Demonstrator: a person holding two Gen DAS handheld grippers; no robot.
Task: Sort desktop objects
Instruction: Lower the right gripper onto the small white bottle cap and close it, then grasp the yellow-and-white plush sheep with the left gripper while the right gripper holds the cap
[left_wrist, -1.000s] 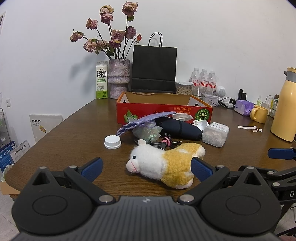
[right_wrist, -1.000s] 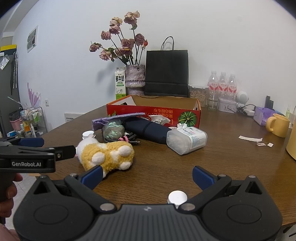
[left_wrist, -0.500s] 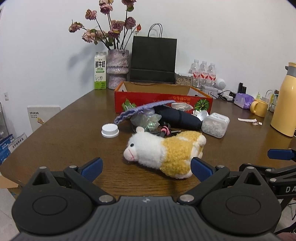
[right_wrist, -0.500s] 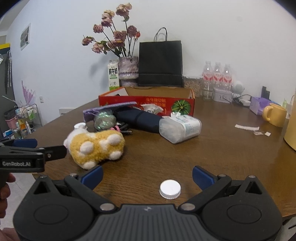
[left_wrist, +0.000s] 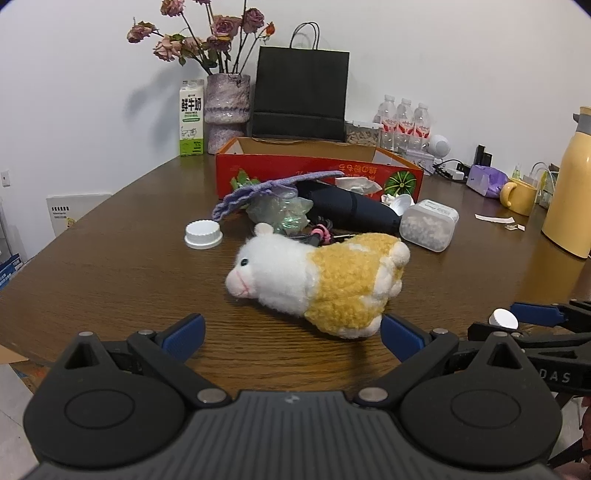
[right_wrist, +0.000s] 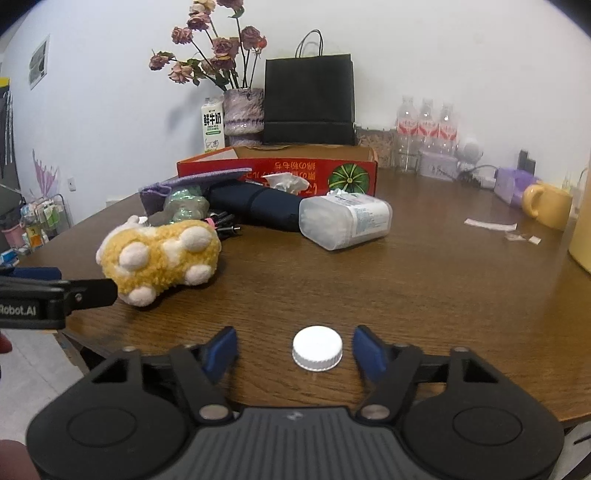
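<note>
A white and yellow plush toy (left_wrist: 321, 280) lies on its side on the brown table (left_wrist: 110, 266). My left gripper (left_wrist: 291, 334) stands open just in front of it, its right fingertip close to the toy's rump without touching. A small white cap (right_wrist: 317, 352) lies flat between the blue pads of my right gripper (right_wrist: 295, 349). The right jaws are closing, with gaps still showing on both sides of the cap. In the right wrist view the plush toy (right_wrist: 162, 254) shows its feet, beside a finger of the left gripper (right_wrist: 88, 291).
Behind the toy lie a white lid (left_wrist: 203, 234), a purple cloth (left_wrist: 258, 192), a crumpled green bag (left_wrist: 284, 214), a dark folded umbrella (left_wrist: 347, 206) and a clear container (left_wrist: 428, 225). A red box (left_wrist: 317, 173) stands beyond. A yellow mug (left_wrist: 519, 197) and flask (left_wrist: 569, 184) are at the right.
Both grippers have sunk towards the table and come closer to their objects. The right jaws have narrowed around the white cap. The left jaws have stayed wide.
</note>
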